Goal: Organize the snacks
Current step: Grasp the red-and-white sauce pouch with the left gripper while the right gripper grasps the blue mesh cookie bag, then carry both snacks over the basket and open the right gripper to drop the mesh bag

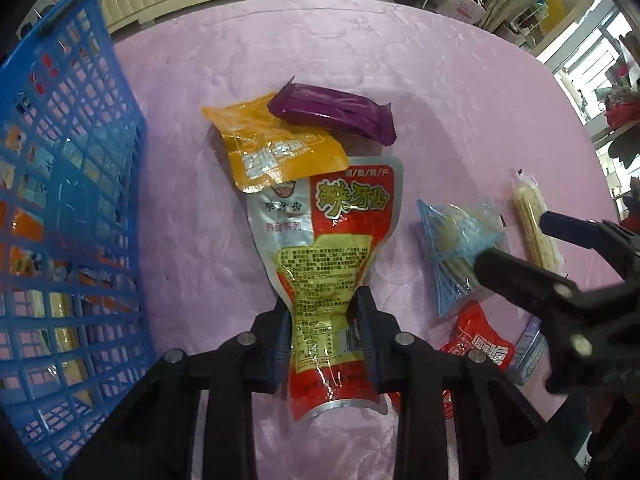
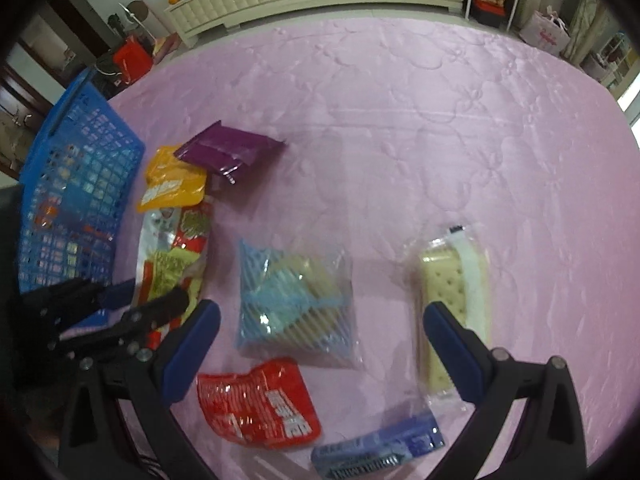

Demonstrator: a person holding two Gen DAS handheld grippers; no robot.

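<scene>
Left claw (image 1: 322, 332) pinches the red-and-silver snack pouch (image 1: 332, 240); right claw (image 2: 320, 344) gapes empty.

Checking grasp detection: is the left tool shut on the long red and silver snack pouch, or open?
Shut on it. The left tool has both pads pressed against the long red and silver snack pouch, which is pinched narrow between them.

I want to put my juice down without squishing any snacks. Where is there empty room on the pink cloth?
The far half of the pink cloth, beyond the purple packet and right of the cracker pack, is bare. It is crowded by the blue basket, where the left gripper grips the red-and-silver pouch under the orange packet.
</scene>
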